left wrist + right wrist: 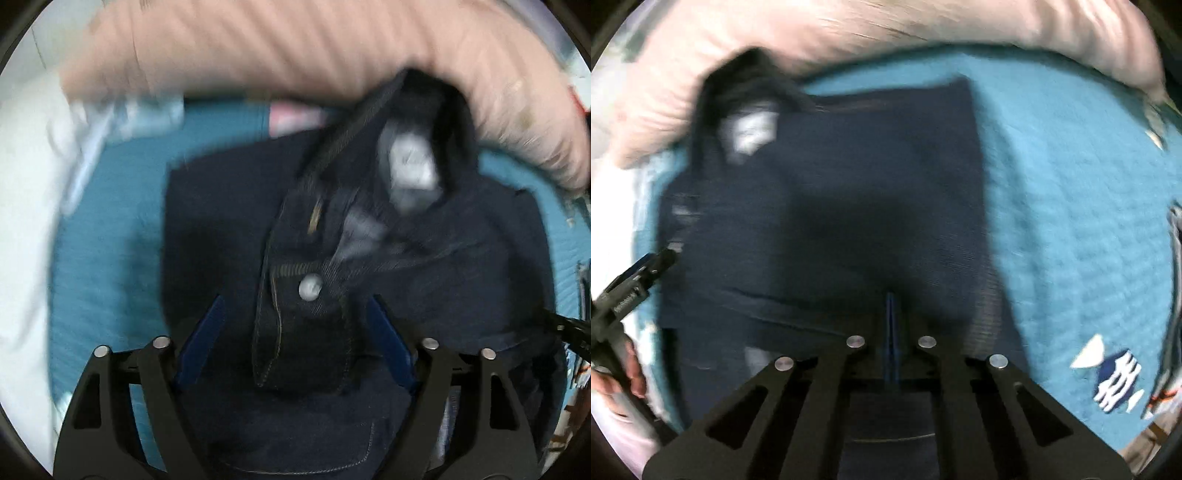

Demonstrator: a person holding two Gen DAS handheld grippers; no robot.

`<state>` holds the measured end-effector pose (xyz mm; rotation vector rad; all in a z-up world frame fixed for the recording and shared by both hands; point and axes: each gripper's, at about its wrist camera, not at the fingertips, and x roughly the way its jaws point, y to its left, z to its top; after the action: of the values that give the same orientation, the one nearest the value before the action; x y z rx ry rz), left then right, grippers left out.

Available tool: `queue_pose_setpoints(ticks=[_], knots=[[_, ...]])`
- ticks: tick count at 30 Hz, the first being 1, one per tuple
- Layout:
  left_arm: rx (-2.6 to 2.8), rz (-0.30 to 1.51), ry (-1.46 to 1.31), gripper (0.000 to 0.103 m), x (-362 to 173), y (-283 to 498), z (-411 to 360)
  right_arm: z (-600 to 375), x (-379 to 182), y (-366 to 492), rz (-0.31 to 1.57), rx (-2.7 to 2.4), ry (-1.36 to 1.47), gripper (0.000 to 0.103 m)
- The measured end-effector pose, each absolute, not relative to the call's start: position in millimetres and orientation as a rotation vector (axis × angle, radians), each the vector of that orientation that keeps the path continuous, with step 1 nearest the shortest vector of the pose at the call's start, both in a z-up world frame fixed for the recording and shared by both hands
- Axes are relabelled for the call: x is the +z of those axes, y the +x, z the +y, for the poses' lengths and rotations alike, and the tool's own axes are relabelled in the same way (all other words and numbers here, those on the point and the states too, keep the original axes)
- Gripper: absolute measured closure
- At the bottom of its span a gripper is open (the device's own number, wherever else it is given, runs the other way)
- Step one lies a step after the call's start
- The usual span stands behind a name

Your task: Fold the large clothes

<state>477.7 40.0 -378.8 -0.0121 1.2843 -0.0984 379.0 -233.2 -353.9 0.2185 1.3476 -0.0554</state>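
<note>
Teal quilted bedding point(1071, 221) fills the ground of both views, with a pale pink pillow point(258, 48) arching across the top of each frame; this is a bed, not a bench.

At the bottom centre of the left wrist view, the left tongs point(295, 332) stand well apart, their blue pads on either side of the buttoned waistband tab of the dark denim jeans point(461, 280). The tab with its metal button point(309, 288) sits between the pads without either visibly pressing on it, so I judge this a moment of lining up on the waistband, not a grip. The waistband stands up open toward the upper right of that frame, likely because the fly end is raised while the rest lies flat.

The right tongs point(891, 325), bottom centre of the right wrist view, are closed to a thin blue line with nothing between them. They hang over the flat, folded body of the jeans, which spreads across the middle of the frame, probably free to smooth or pin the cloth.

A white label point(412, 166) shows inside the waistband, but blur makes its print unreadable. Lettering on the left tool at the lower left of the right wrist view is likewise too smeared to read.
</note>
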Motion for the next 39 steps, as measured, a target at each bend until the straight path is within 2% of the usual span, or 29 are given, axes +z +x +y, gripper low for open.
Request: queue_pose_setpoints(ticks=[4, 7, 11, 14, 16, 19, 22, 25, 26, 27, 30, 34, 39], knots=[[-0.137, 1.316, -0.091, 0.030, -384, 460, 44, -276, -374, 366, 1.334, -0.039, 0.374, 0.103], [-0.129, 1.323, -0.100, 0.031, -383, 454, 42, -276, -364, 365, 1.296, -0.158, 0.212, 0.103], [-0.080, 1.261, 0.002, 0.031, -393, 449, 26, -286, -388, 367, 1.334, -0.135, 0.298, 0.103], [-0.058, 1.257, 0.034, 0.031, -385, 445, 20, -282, -381, 367, 1.336, -0.153, 0.284, 0.103], [-0.073, 1.264, 0.018, 0.035, -375, 445, 20, -281, -367, 364, 1.328, -0.141, 0.275, 0.103], [-0.086, 1.229, 0.037, 0.034, -353, 446, 22, -286, -343, 361, 1.266, -0.090, 0.354, 0.100], [-0.162, 1.234, -0.066, 0.034, -336, 457, 24, -288, -319, 372, 1.194, -0.035, 0.394, 0.100], [-0.180, 1.222, -0.125, 0.036, -333, 476, 21, -273, -319, 402, 1.205, -0.007, 0.385, 0.100], [-0.186, 1.228, -0.128, 0.047, -336, 485, 18, -265, -323, 418, 1.217, 0.025, 0.405, 0.101], [-0.188, 1.259, -0.132, 0.064, -346, 494, 13, -254, -330, 429, 1.241, 0.078, 0.438, 0.101], [-0.159, 1.285, -0.149, 0.072, -367, 511, 8, -220, -346, 452, 1.261, 0.180, 0.478, 0.102], [-0.147, 1.282, -0.088, 0.080, -381, 513, 12, -203, -365, 475, 1.311, 0.120, 0.379, 0.103], [-0.142, 1.263, 0.053, 0.082, -377, 502, 9, -254, -359, 472, 1.262, -0.026, 0.320, 0.103]])
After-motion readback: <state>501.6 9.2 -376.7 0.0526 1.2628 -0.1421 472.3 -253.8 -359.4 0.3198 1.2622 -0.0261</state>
